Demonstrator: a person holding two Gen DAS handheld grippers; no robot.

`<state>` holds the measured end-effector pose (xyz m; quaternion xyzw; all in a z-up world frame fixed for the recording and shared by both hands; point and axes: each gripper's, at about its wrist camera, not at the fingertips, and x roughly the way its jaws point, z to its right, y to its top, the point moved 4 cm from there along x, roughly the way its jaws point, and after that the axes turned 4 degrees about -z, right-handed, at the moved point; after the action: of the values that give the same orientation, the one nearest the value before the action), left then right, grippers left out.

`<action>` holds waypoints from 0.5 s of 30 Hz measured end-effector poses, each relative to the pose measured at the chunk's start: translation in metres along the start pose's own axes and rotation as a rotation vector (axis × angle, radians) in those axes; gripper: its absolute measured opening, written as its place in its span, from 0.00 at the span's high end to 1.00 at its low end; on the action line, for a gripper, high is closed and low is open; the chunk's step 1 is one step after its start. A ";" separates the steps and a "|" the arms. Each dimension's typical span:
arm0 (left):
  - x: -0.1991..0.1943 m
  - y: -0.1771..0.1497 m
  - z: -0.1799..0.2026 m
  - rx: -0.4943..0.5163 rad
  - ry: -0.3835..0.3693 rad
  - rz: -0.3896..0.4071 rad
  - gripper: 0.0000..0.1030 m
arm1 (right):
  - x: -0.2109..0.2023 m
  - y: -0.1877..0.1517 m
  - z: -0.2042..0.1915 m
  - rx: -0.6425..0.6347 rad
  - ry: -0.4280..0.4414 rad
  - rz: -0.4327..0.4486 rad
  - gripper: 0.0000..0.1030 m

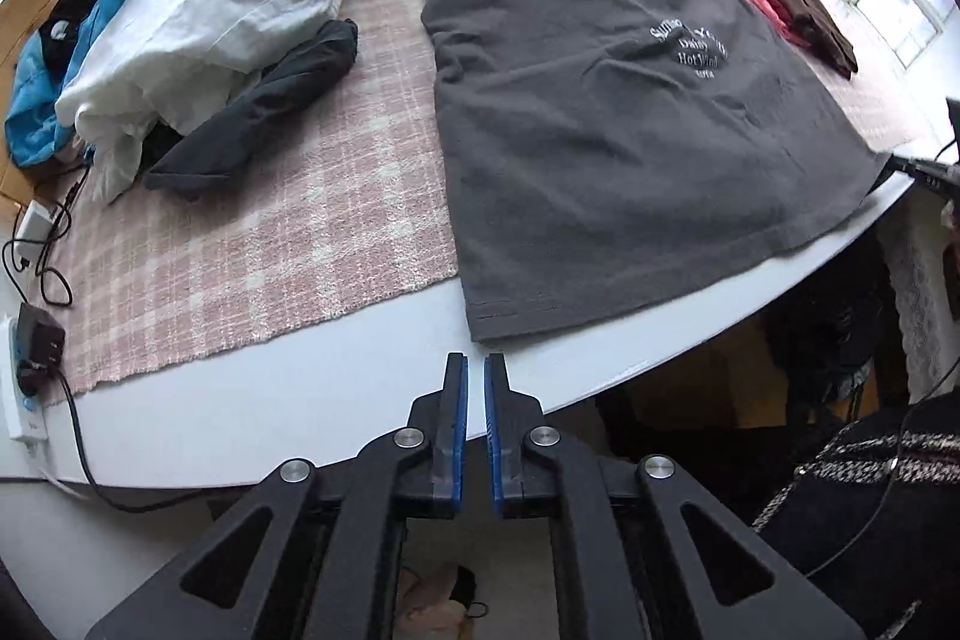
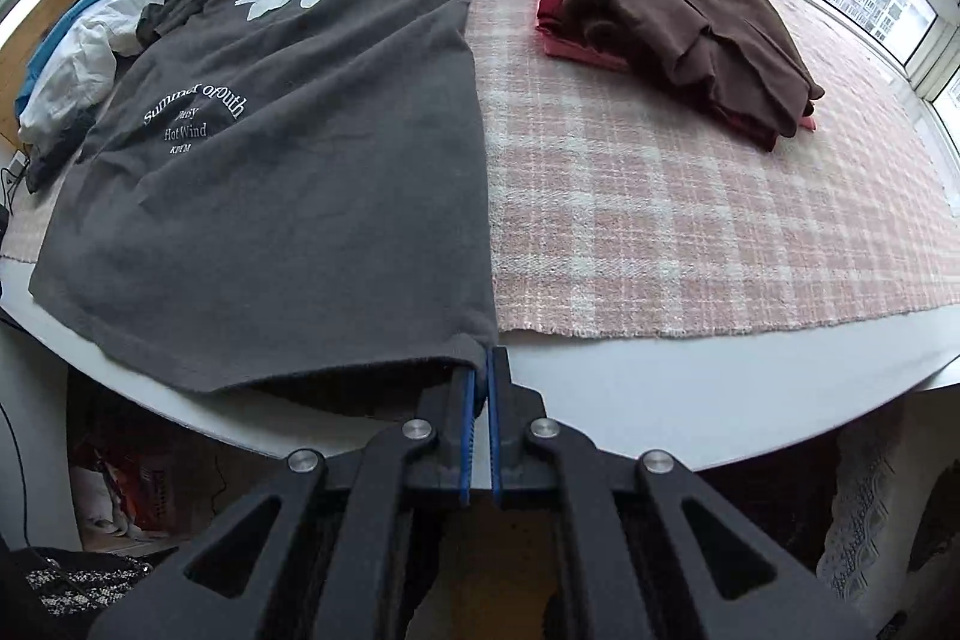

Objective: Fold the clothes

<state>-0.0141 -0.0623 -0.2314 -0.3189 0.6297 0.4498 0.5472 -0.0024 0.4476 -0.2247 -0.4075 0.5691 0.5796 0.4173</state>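
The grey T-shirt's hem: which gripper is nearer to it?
Right. The right gripper is clamped on the near hem corner of the grey T-shirt; the left gripper sits just short of the opposite corner, holding nothing.

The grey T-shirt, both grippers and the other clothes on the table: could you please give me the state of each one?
grey T-shirt: spread flat, print up, hem over the table edge.
right gripper: shut on the shirt's hem corner.
left gripper: nearly shut, empty, short of the hem.
brown garment: folded, on the red stack.
white garment: crumpled, unfolded.
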 end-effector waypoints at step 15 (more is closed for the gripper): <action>0.054 0.036 -0.010 -0.160 -0.250 -0.089 0.77 | 0.000 0.004 -0.002 0.010 -0.029 -0.009 0.96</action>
<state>-0.0612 -0.0524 -0.2765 -0.3306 0.5039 0.5103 0.6135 -0.0068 0.4454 -0.2236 -0.3995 0.5640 0.5806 0.4303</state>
